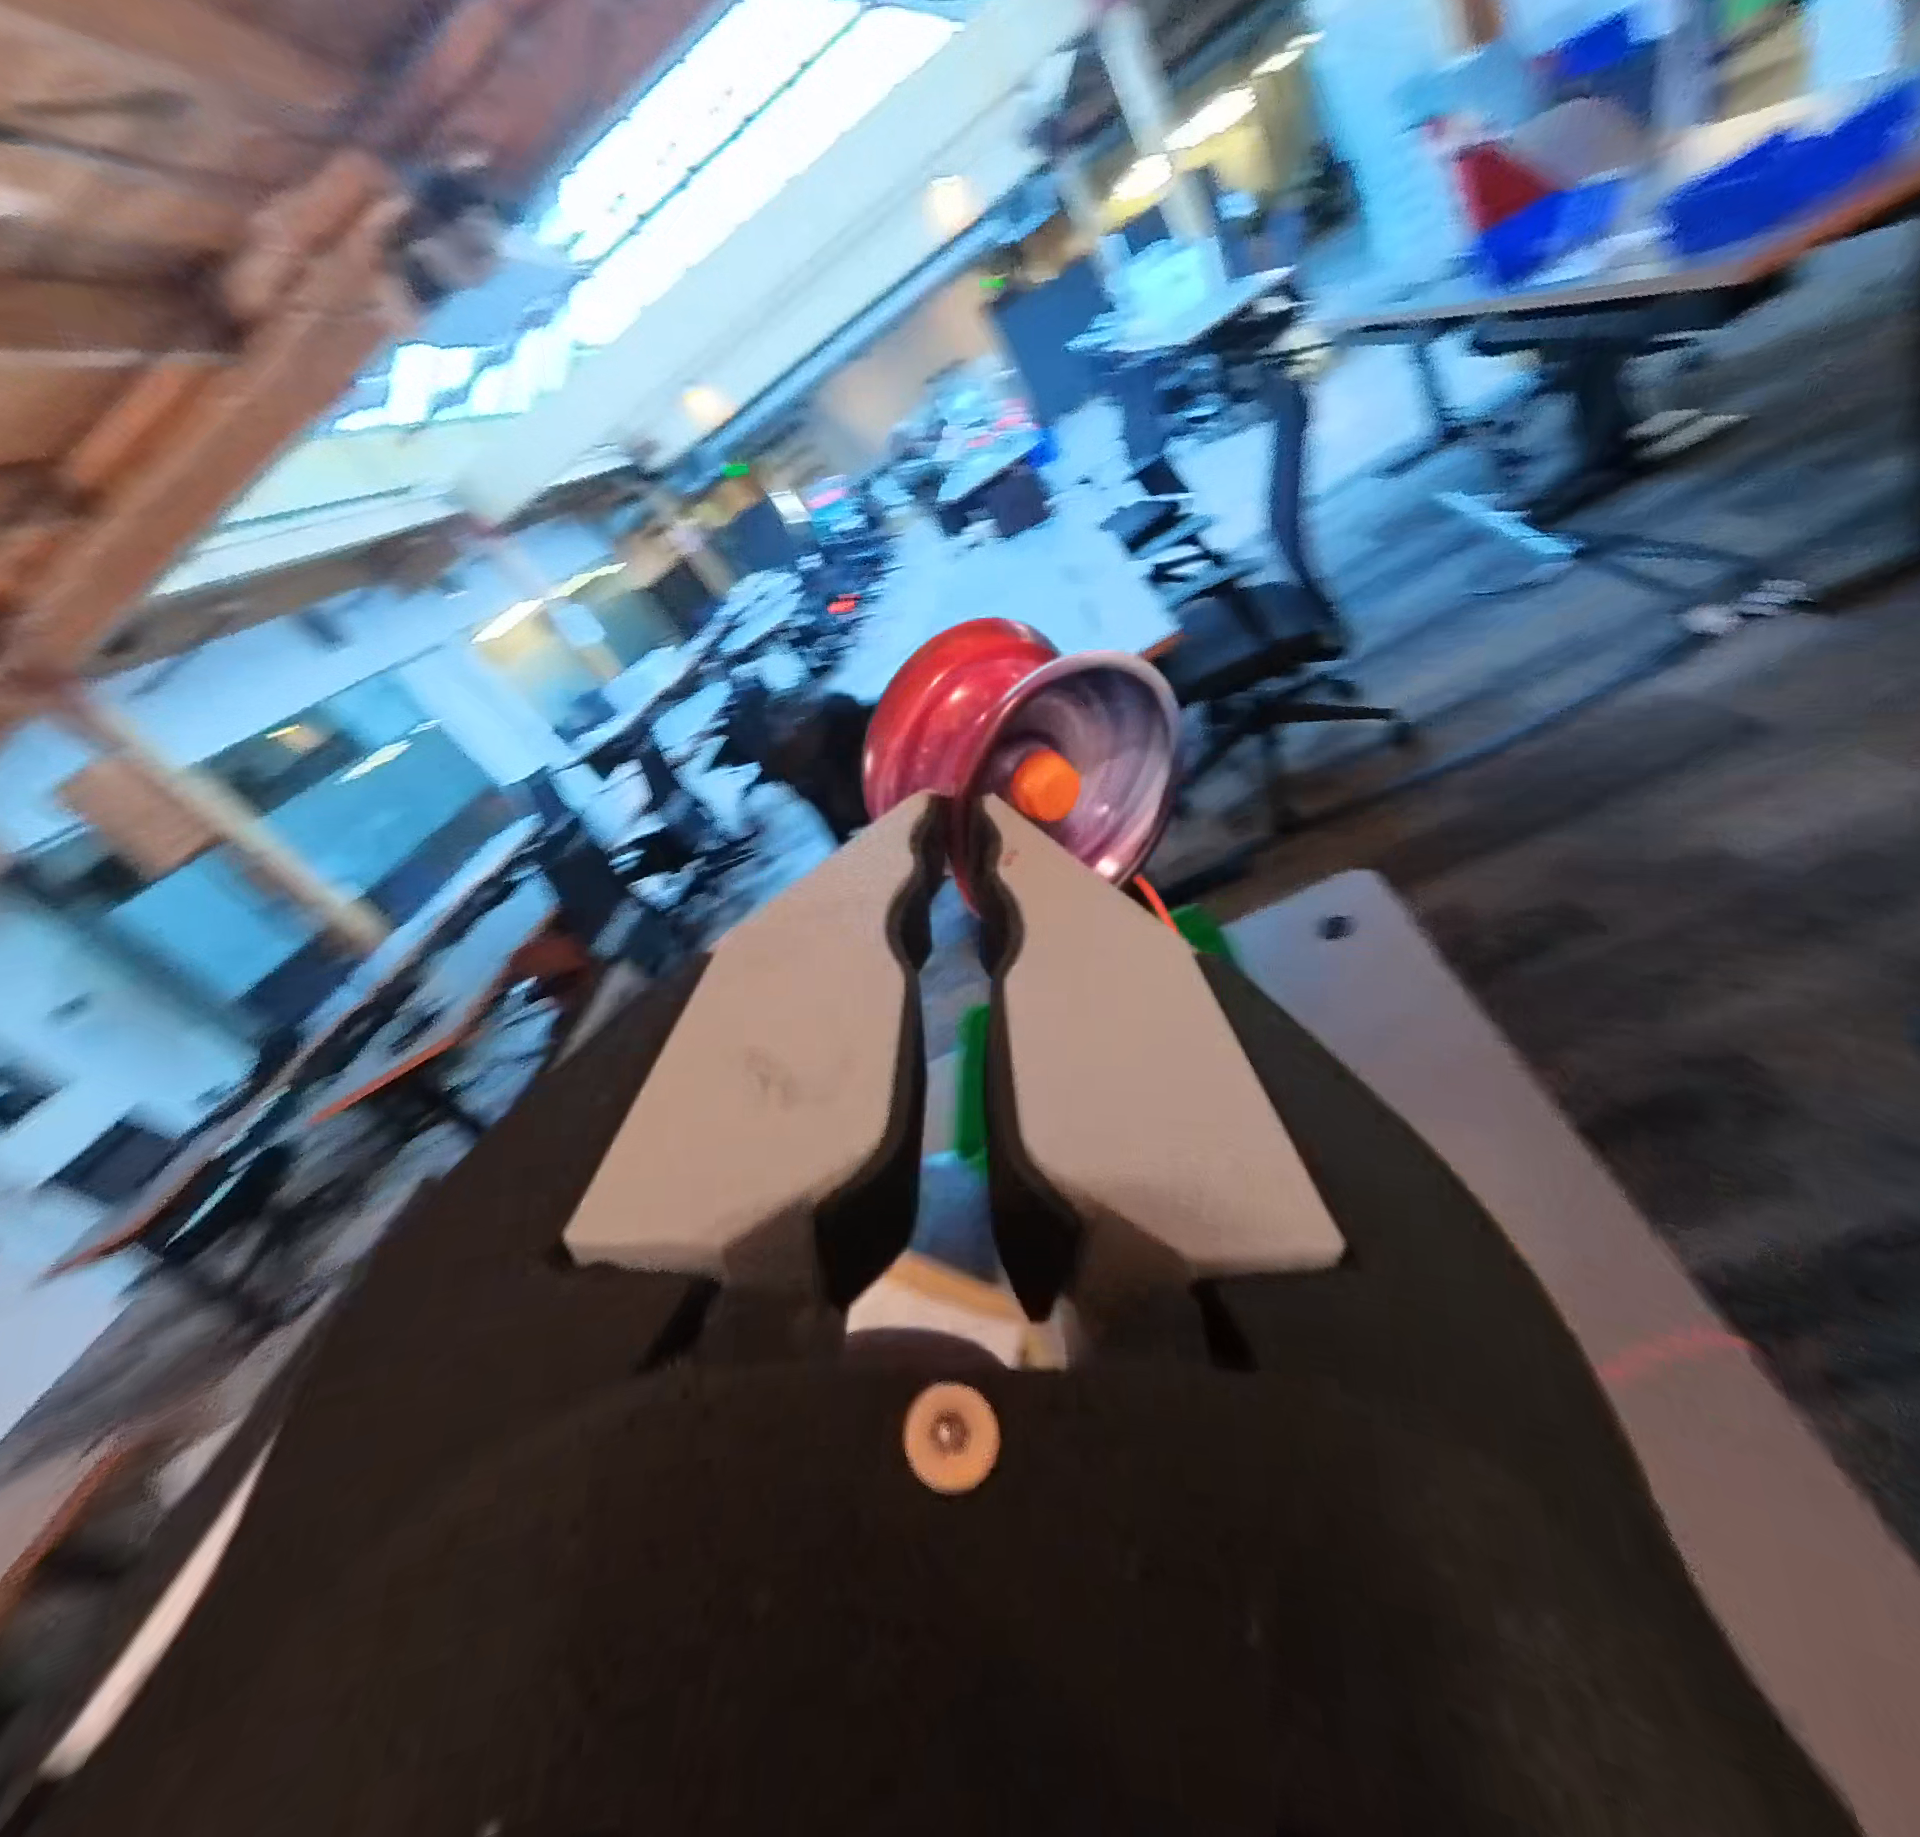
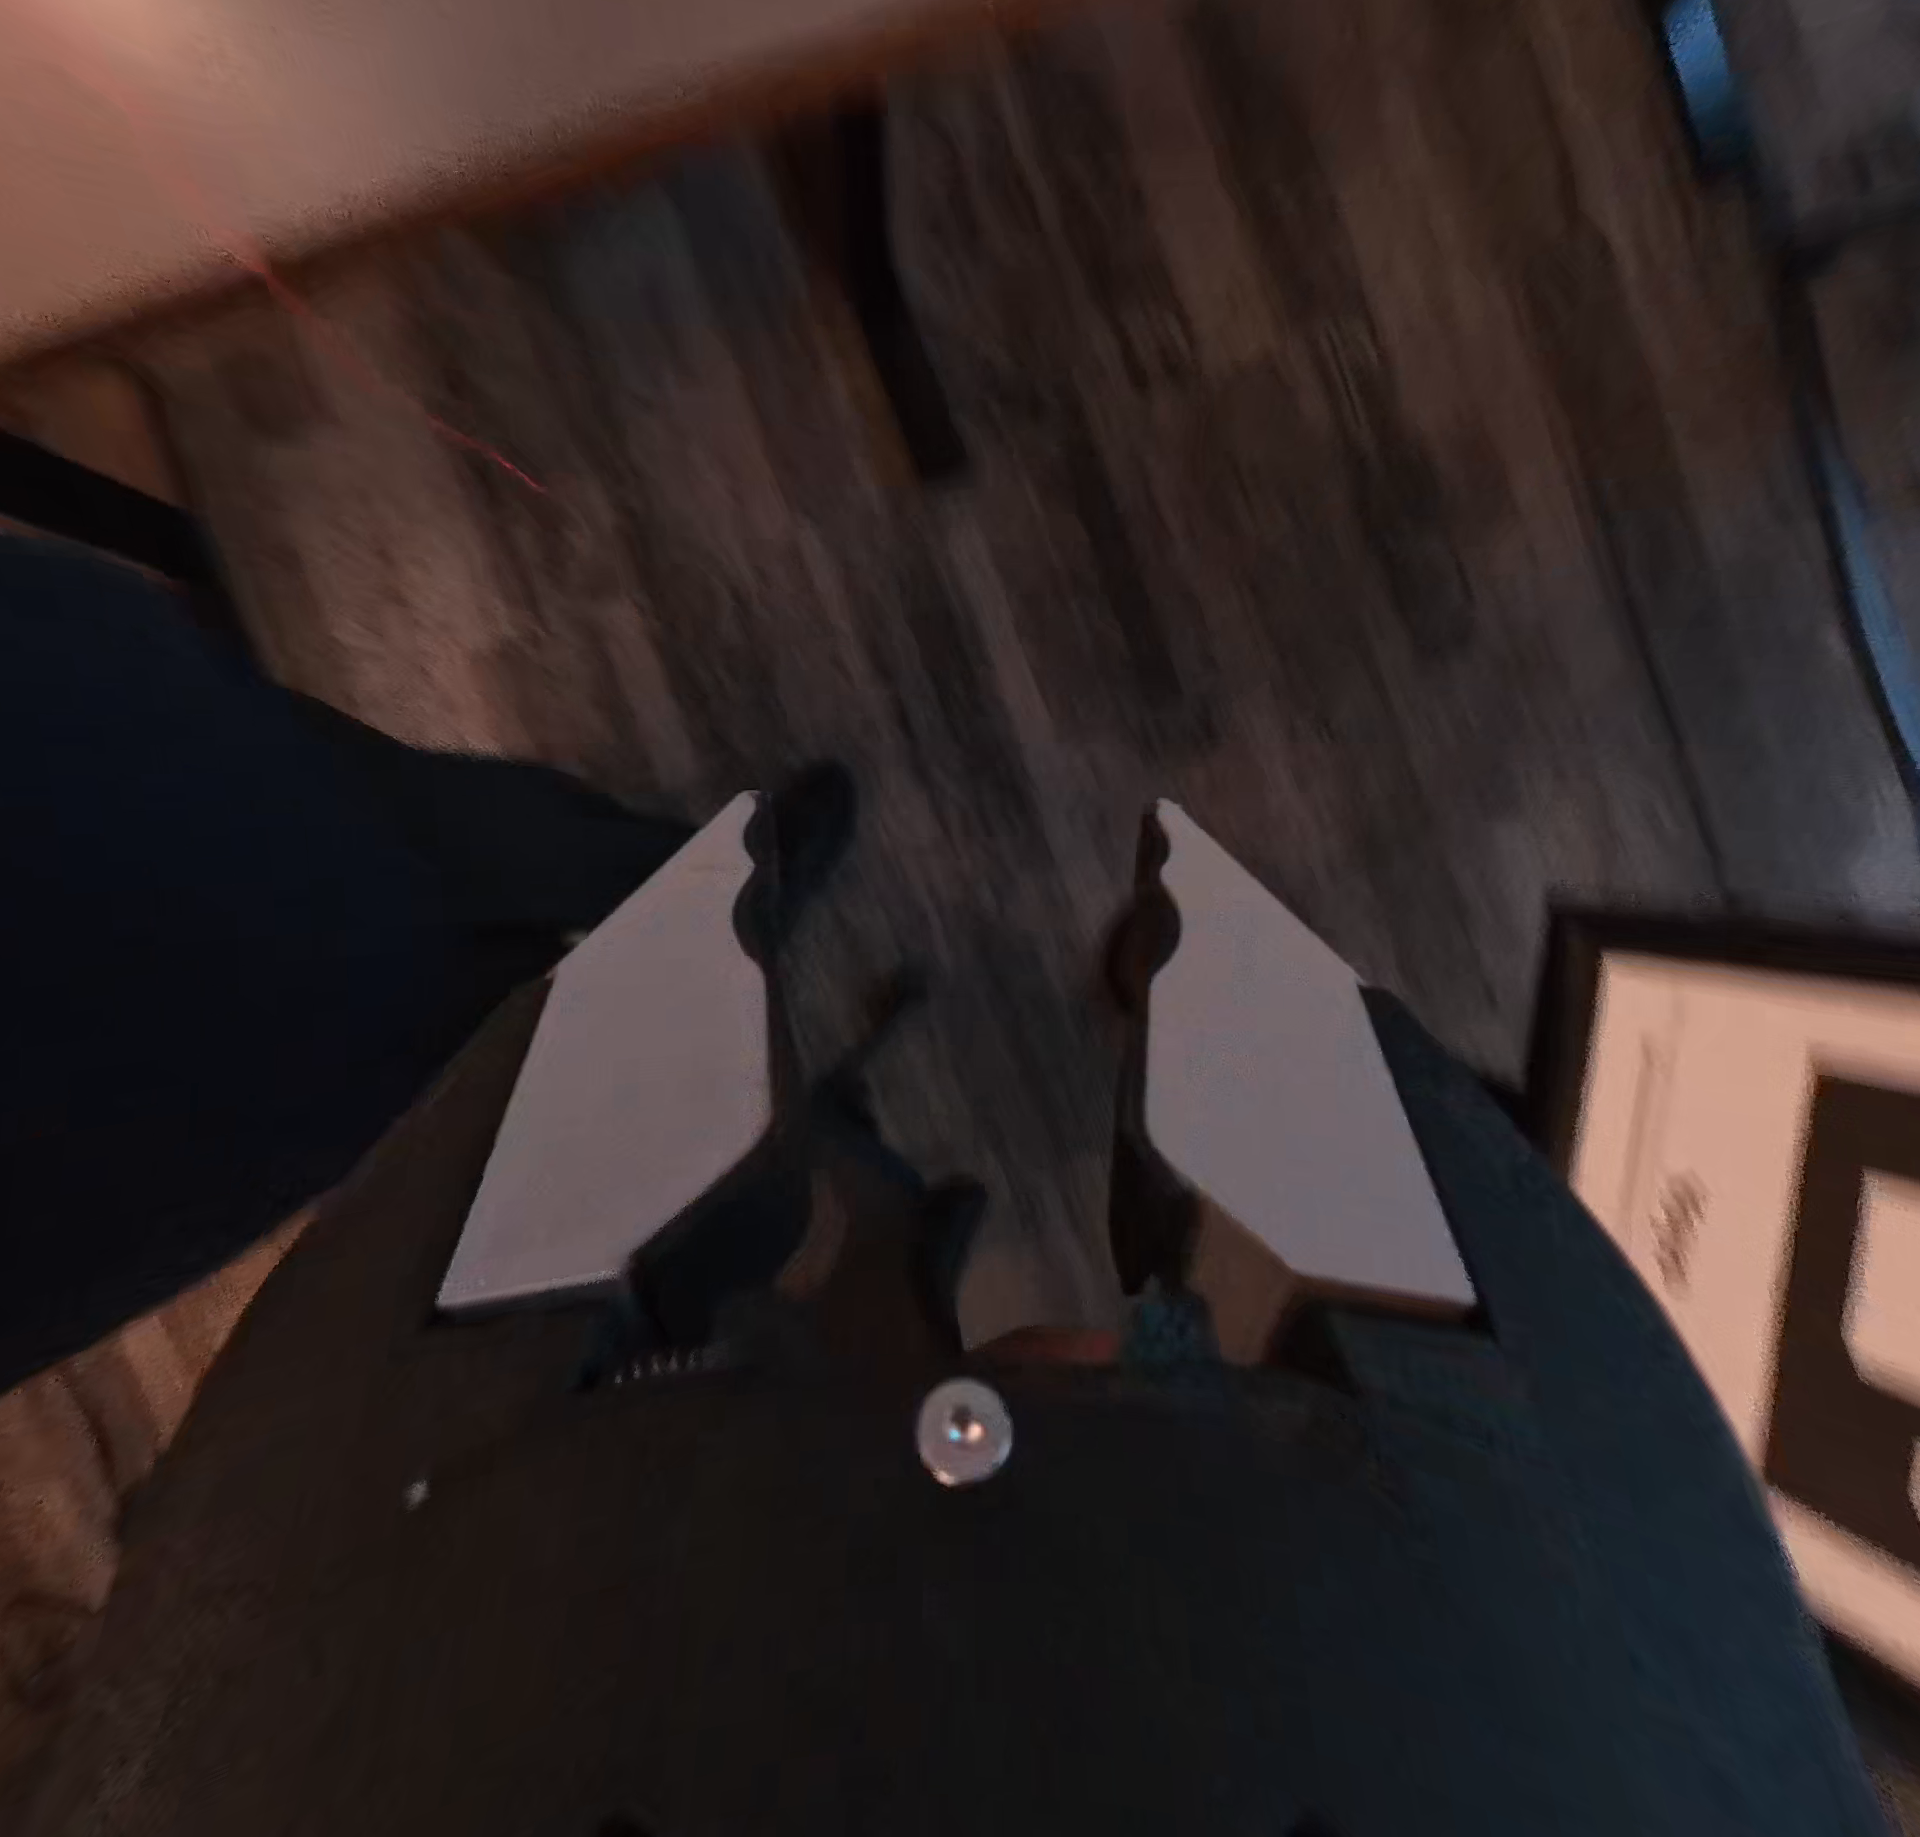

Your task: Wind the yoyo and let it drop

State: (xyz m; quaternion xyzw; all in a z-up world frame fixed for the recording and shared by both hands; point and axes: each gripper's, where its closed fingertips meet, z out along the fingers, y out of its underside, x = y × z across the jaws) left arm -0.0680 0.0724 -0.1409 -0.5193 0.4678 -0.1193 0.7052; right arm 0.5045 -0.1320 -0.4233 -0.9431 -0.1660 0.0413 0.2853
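Note:
In the left wrist view my left gripper [image 1: 958, 811] is shut on the rim of one half of the red and purple metal yoyo [image 1: 1023, 738], which has an orange hub. It holds the yoyo up in the air. A thin orange string [image 1: 1151, 899] runs down from the yoyo behind the right finger. In the right wrist view my right gripper [image 2: 951, 811] is open with nothing between its fingers, above blurred carpet. A thin red string [image 2: 488, 452] shows faintly at the upper left of that view. Both views are motion-blurred.
A grey plate [image 1: 1351, 966] with a green piece beside it lies just right of my left fingers. Tables with blue bins [image 1: 1766, 187] and office chairs [image 1: 1278, 665] stand farther off. A pale table edge [image 2: 416, 73], a dark-clothed leg [image 2: 208, 852] and a black-and-white board [image 2: 1766, 1216] surround my right gripper. The left gripper's tips are roughly 70 centimetres from the right gripper's.

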